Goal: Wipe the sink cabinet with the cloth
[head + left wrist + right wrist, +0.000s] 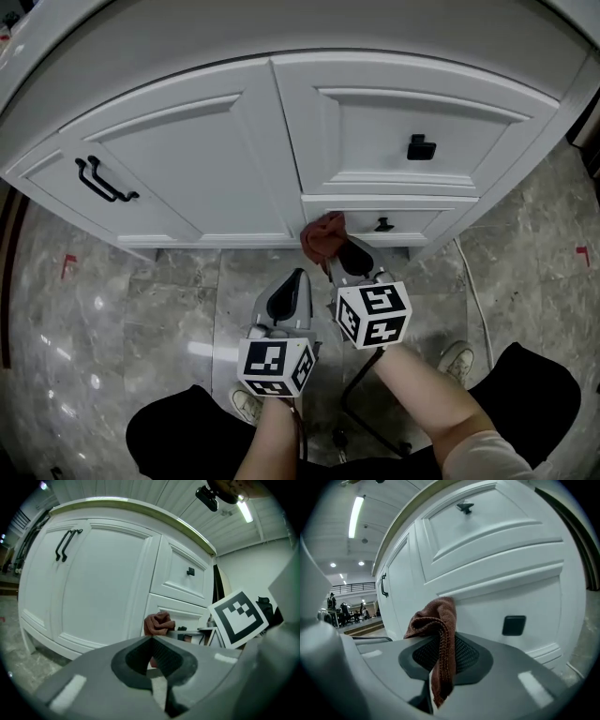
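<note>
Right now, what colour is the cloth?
Reddish brown; the cloth shows best in the right gripper view, pinched in the right gripper.

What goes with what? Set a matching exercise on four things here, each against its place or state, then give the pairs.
Things:
1. cloth
2. left gripper
3. bar handle
4. square knob

Place or state:
A. on the left door
B. shut, holding nothing
C. clamped in the right gripper
D. on the upper drawer

Pairs: 1-C, 2-B, 3-A, 4-D
</note>
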Demonstrator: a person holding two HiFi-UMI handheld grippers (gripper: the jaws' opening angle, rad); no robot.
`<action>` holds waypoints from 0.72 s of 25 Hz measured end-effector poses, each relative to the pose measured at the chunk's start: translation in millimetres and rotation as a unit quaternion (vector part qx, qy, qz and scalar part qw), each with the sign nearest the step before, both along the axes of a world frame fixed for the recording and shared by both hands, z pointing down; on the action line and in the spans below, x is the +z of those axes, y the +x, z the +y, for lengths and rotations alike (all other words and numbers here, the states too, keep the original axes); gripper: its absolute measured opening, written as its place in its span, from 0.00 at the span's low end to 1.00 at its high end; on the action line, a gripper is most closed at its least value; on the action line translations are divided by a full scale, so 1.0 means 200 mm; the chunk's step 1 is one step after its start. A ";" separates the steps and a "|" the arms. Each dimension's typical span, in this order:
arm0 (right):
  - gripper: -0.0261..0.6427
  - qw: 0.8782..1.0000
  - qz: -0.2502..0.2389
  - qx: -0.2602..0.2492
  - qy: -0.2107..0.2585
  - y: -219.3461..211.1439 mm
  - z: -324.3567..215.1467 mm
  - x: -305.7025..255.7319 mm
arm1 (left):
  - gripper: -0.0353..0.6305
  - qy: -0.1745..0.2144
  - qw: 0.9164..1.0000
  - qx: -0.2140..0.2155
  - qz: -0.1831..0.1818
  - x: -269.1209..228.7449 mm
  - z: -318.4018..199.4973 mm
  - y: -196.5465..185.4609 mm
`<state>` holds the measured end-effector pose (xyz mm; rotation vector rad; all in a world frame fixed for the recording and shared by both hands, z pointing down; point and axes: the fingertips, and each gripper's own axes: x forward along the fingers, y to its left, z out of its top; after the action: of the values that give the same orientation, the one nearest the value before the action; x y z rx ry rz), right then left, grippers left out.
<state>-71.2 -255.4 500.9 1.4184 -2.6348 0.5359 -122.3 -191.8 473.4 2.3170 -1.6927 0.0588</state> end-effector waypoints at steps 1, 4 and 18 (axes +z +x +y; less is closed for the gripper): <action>0.17 1.000 -0.002 -0.006 -0.004 -0.05 -0.01 0.02 | 0.05 -0.001 1.000 -0.006 0.000 0.01 0.00 -0.04; 0.17 1.000 -0.008 -0.012 -0.016 -0.16 -0.01 0.06 | 0.05 -0.004 1.000 -0.021 0.002 0.03 0.00 -0.14; 0.17 0.996 -0.040 0.075 -0.032 0.15 -0.12 0.12 | 0.05 -0.006 1.000 0.001 0.008 0.07 -0.02 -0.06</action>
<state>-41.8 -278.8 524.4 1.6164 -2.5586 0.6995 -135.1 -195.7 487.4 2.3043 -1.6779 0.0492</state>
